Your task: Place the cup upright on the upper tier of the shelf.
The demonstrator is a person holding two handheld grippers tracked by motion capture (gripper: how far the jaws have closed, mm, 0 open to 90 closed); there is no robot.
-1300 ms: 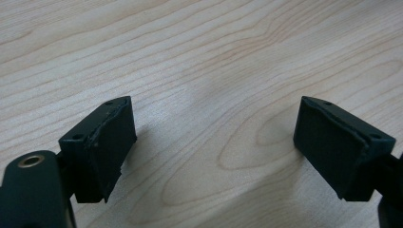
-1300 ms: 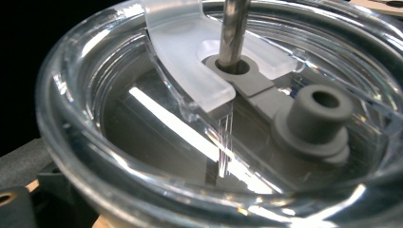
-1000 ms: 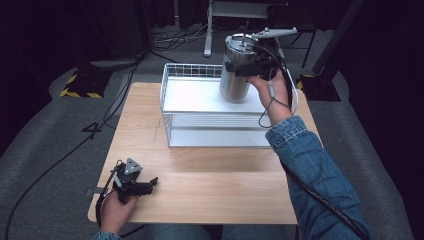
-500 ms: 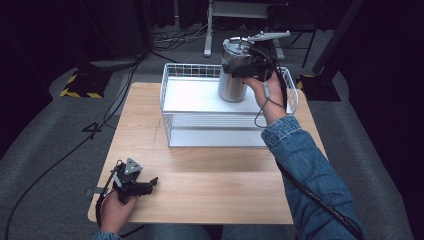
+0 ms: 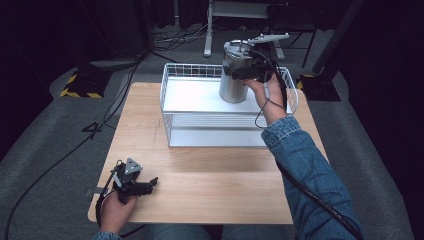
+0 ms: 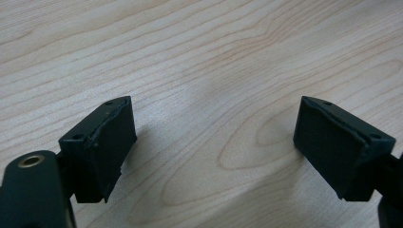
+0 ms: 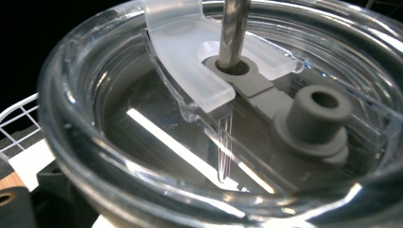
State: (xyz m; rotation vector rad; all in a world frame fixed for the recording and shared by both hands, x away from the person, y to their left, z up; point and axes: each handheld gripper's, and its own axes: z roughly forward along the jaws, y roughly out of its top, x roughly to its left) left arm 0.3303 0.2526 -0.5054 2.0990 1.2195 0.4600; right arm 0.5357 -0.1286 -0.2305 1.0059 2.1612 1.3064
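my right claw [image 5: 243, 69] clamps the upright steel tumbler [image 5: 233, 86] near its lidded top, above the far right corner of the wire basket [image 5: 172, 113], while my left claw [image 5: 145, 186], jaws apart, rests well short of the basket.

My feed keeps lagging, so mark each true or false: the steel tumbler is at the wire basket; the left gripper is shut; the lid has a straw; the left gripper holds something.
1. The silver steel tumbler is at the white wire basket, gripped by the right gripper. True.
2. The left gripper is shut. False: its jaws stand wide apart over the light wooden table.
3. The tumbler's clear plastic lid has a metal straw through it. True.
4. The left gripper holds something. False: nothing sits between its jaws.
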